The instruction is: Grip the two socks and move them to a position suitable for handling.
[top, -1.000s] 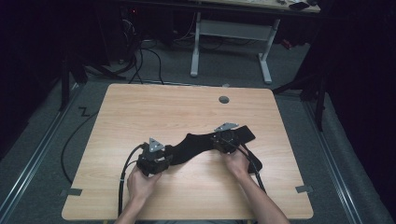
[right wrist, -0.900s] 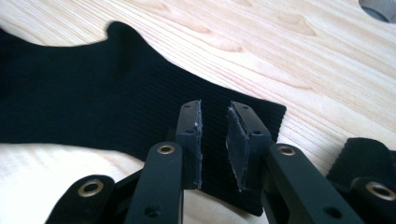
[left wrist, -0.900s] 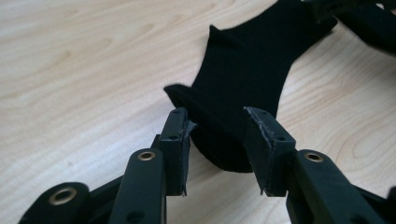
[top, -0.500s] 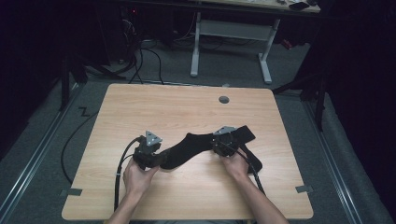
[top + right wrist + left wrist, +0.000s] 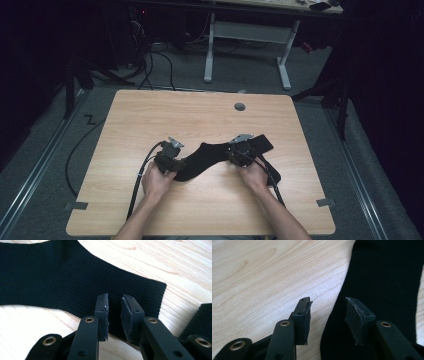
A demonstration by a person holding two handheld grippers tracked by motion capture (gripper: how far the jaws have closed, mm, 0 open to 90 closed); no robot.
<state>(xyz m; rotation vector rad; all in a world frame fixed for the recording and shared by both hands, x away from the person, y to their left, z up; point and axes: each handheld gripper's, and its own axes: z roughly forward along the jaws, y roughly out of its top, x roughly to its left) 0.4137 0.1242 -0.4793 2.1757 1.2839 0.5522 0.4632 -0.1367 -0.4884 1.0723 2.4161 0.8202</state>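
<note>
**Black sock lay flat on the table**

A black ribbed sock (image 5: 207, 157) lay flat and bent at the heel on the near middle of the wooden table (image 5: 200, 110). Its cuff end pointed right, its foot end left. A second black sock (image 5: 261, 144) lay just beyond its right end.

Black gripper (image 5: 327, 322), brass-ringed holes

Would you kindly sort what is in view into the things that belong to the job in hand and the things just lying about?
In the job:
- black sock
- left gripper, fingers open at the sock's edge
- right gripper, fingers apart over the cuff

Lying about:
- second black sock
- white desk frame behind
- floor cables
</note>
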